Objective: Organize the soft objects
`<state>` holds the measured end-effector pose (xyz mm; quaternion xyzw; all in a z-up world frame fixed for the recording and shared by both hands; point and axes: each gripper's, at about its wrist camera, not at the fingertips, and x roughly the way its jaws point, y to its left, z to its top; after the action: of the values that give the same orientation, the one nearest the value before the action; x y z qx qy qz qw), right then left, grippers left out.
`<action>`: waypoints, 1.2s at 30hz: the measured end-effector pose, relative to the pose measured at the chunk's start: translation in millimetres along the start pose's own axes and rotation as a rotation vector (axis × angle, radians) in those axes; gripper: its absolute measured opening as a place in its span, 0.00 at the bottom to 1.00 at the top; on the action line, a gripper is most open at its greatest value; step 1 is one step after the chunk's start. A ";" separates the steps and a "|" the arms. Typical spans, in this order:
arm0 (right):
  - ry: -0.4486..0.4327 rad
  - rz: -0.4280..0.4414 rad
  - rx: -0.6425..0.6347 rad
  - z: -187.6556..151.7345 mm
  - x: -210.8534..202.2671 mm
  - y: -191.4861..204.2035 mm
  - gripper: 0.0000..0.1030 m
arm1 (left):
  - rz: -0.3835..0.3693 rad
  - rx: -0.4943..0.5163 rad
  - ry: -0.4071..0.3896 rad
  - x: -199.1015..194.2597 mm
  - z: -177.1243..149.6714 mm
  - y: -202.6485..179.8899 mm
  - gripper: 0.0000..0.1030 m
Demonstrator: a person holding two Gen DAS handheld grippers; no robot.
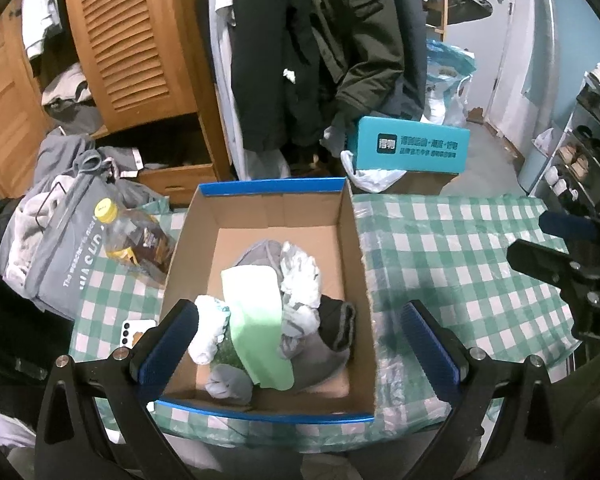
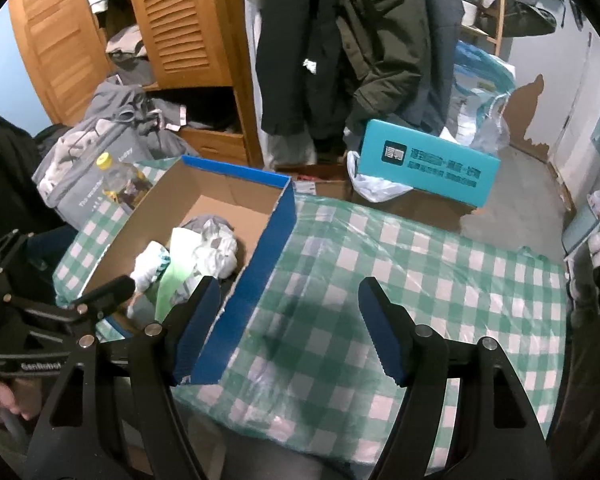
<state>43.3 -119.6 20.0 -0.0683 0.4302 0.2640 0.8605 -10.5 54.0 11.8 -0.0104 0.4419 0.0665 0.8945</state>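
An open cardboard box with a blue rim [image 1: 352,240] [image 2: 276,232] stands on the green checked tablecloth [image 1: 452,248] [image 2: 400,280]. Inside lie soft things: a pale green cloth [image 1: 256,320] [image 2: 176,276], white socks [image 1: 210,332] [image 2: 150,266], a crumpled white-grey cloth [image 1: 300,276] [image 2: 216,248], a dark sock [image 1: 338,324] and grey cloth [image 1: 228,384]. My left gripper [image 1: 300,340] is open and empty, held above the box's near end. My right gripper [image 2: 286,332] is open and empty over the cloth just right of the box; it also shows in the left wrist view [image 1: 560,264].
A bottle with a yellow cap [image 1: 130,236] [image 2: 120,180] and a grey bag of clothes [image 1: 56,248] sit left of the box. A white phone [image 1: 134,334] lies by the box's near left corner. A teal box [image 1: 410,146] [image 2: 424,164] stands behind the table.
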 end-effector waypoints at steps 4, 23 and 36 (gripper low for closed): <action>-0.015 -0.019 0.005 -5.5 -9.6 -9.0 0.69 | -0.001 0.011 -0.003 -2.1 1.8 -8.8 0.99; -0.024 -0.050 0.063 -21.1 -16.9 -49.1 0.69 | -0.005 0.073 0.021 1.0 5.8 -41.6 0.99; -0.028 -0.048 0.066 -21.7 -19.0 -52.6 0.69 | -0.010 0.084 0.024 2.3 5.6 -47.4 0.99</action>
<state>45.6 -179.4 15.5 -0.0465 0.4247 0.2302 0.8743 1.4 7.7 11.5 0.0243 0.4552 0.0433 0.8890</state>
